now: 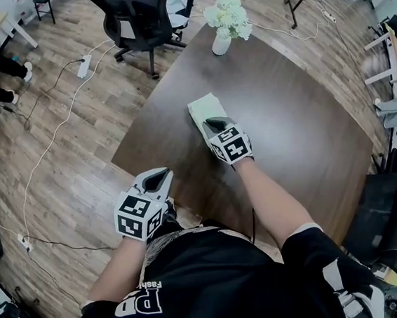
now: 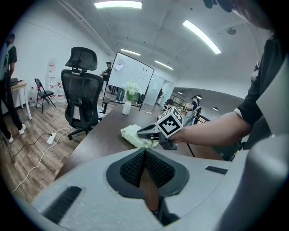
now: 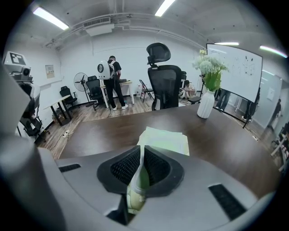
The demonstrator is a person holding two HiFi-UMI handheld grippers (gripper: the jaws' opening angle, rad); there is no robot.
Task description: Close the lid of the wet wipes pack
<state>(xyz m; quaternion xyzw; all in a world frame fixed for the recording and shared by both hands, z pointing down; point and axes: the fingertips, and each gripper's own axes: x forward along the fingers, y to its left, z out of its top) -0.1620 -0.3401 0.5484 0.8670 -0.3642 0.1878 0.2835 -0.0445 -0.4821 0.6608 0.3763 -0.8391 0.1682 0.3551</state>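
The wet wipes pack (image 1: 204, 108), pale green and flat, lies on the dark wooden table (image 1: 293, 123) near its left edge. My right gripper (image 1: 214, 123) rests on the pack's near end with its jaws shut. In the right gripper view the pack (image 3: 168, 140) lies just beyond the right gripper (image 3: 141, 149), and green shows through the slit between the pads. My left gripper (image 1: 159, 174) hovers at the table's near left edge, shut and holding nothing. The left gripper view has the left gripper (image 2: 145, 151) low in the frame and the pack (image 2: 132, 134) beyond it.
A white vase of pale flowers (image 1: 225, 25) stands at the table's far corner. A black office chair (image 1: 137, 13) sits behind it. Cables and a power strip (image 1: 84, 64) lie on the wood floor at left. A person (image 3: 112, 81) stands in the background.
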